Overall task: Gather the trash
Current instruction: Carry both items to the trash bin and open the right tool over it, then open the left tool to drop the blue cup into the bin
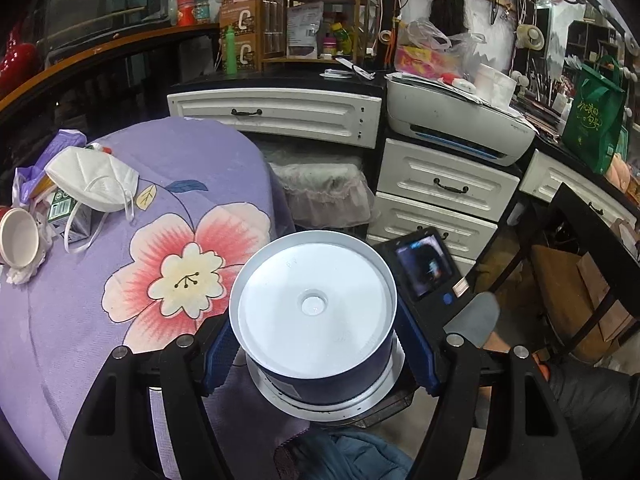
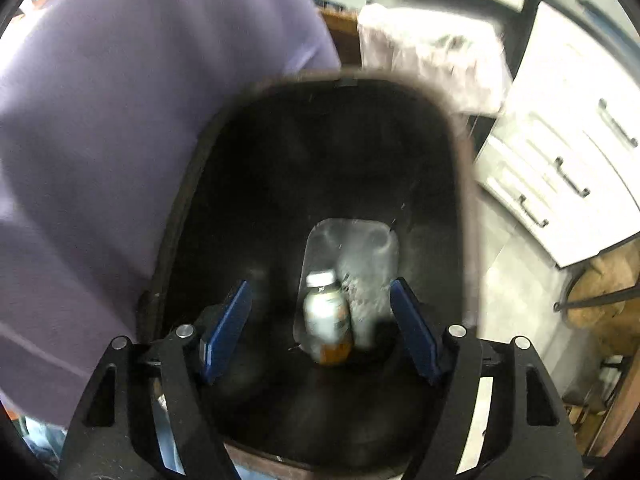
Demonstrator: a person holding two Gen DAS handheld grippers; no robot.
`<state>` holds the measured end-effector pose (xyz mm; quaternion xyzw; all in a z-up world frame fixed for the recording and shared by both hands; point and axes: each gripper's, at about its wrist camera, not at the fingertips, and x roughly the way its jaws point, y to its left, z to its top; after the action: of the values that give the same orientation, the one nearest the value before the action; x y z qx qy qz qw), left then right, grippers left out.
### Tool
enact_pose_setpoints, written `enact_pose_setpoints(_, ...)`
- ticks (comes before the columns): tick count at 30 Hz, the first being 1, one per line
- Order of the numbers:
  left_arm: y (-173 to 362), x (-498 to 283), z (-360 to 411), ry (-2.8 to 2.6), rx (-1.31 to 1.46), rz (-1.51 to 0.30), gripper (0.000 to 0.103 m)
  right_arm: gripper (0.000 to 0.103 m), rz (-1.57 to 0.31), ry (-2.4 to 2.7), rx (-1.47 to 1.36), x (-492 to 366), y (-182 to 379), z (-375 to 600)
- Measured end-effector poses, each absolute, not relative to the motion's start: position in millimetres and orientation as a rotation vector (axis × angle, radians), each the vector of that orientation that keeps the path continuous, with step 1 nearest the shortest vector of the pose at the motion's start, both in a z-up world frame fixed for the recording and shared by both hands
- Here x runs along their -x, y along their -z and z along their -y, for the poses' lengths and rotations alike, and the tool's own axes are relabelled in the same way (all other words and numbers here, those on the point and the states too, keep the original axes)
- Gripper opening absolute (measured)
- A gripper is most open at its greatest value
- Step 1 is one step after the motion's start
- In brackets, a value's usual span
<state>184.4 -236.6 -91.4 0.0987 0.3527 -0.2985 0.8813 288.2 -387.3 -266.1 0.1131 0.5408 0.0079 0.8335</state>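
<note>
My left gripper (image 1: 318, 354) is shut on a round dark-blue cup with a silver rim and white base (image 1: 316, 320), held bottom-up beside the table edge. On the purple flowered tablecloth (image 1: 120, 300) at the far left lie a white face mask (image 1: 94, 178), a green carton (image 1: 66, 210), a paper cup on its side (image 1: 18, 236) and crumpled wrappers (image 1: 24, 184). My right gripper (image 2: 320, 328) is open and empty above the mouth of a black trash bin (image 2: 192, 184). A small bottle with a white cap (image 2: 326, 318) lies at the bin's bottom.
White drawers (image 1: 444, 184) and a printer (image 1: 456, 120) stand behind. A cluttered shelf (image 1: 312, 20) and a green bag (image 1: 596, 112) are at the back. The other gripper's screen (image 1: 424, 264) shows right of the cup. A dark chair frame (image 1: 580, 248) stands right.
</note>
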Motion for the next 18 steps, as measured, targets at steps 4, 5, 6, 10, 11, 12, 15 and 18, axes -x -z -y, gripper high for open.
enact_pose_setpoints(4, 88, -176, 249, 0.665, -0.222, -0.715, 0.07, 0.072, -1.047, 0.011, -0.213, -264, 229, 401)
enact_pose_setpoints(5, 89, -175, 254, 0.673, -0.229, -0.713, 0.07, 0.072, -1.016, 0.029, -0.206, -257, 219, 408)
enact_pose_setpoints(6, 91, -173, 260, 0.682, -0.239, -0.71, 0.07, 0.073, -0.993, 0.046, -0.206, -251, 212, 415)
enact_pose_setpoints(10, 106, -167, 282, 0.717, -0.279, -0.722, 0.07, 0.074, -0.94, 0.125, -0.222, -228, 192, 444)
enact_pose_setpoints(11, 111, -167, 286, 0.719, -0.286, -0.729, 0.07, 0.074, -0.934, 0.152, -0.227, -223, 190, 450)
enact_pose_setpoints(12, 117, -168, 291, 0.724, -0.294, -0.741, 0.07, 0.074, -0.93, 0.17, -0.237, -218, 189, 456)
enact_pose_setpoints(15, 134, -171, 302, 0.714, -0.324, -0.767, 0.07, 0.074, -0.913, 0.201, -0.255, -206, 182, 473)
enact_pose_setpoints(18, 151, -174, 309, 0.693, -0.364, -0.78, 0.07, 0.074, -0.934, 0.296, -0.23, -194, 190, 489)
